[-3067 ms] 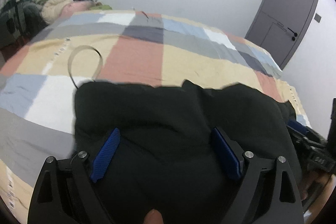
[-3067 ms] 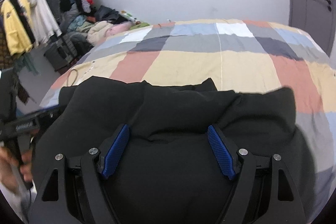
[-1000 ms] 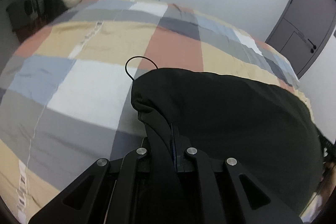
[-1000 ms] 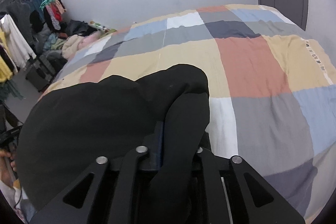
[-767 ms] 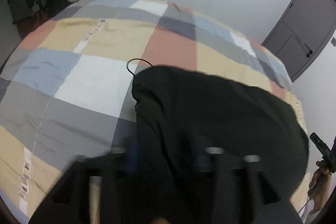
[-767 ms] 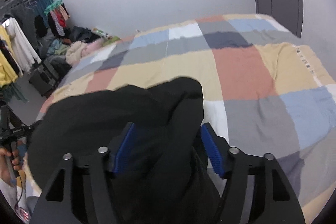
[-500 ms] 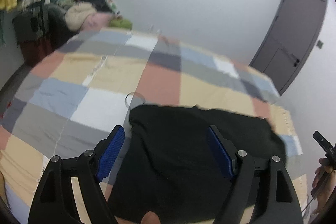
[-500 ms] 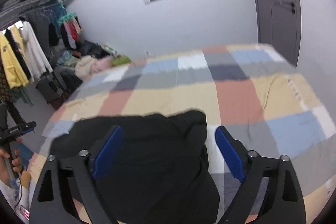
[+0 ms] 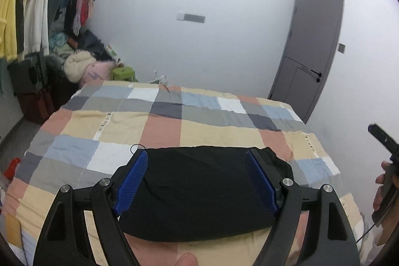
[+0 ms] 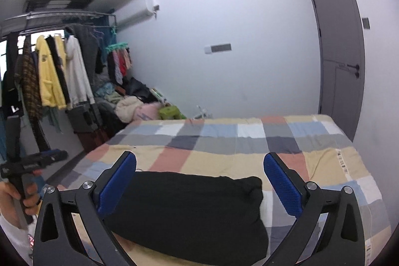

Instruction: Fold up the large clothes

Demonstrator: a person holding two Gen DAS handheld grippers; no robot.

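A bed (image 9: 119,121) with a checked cover fills most of the room. On its near part lies the black garment (image 9: 199,191), folded into a compact, puffy rectangle with smooth edges. The left gripper (image 9: 197,181) hangs above it, jaws released and empty. The right gripper (image 10: 199,188) is also above, its jaws opening, nothing between them.
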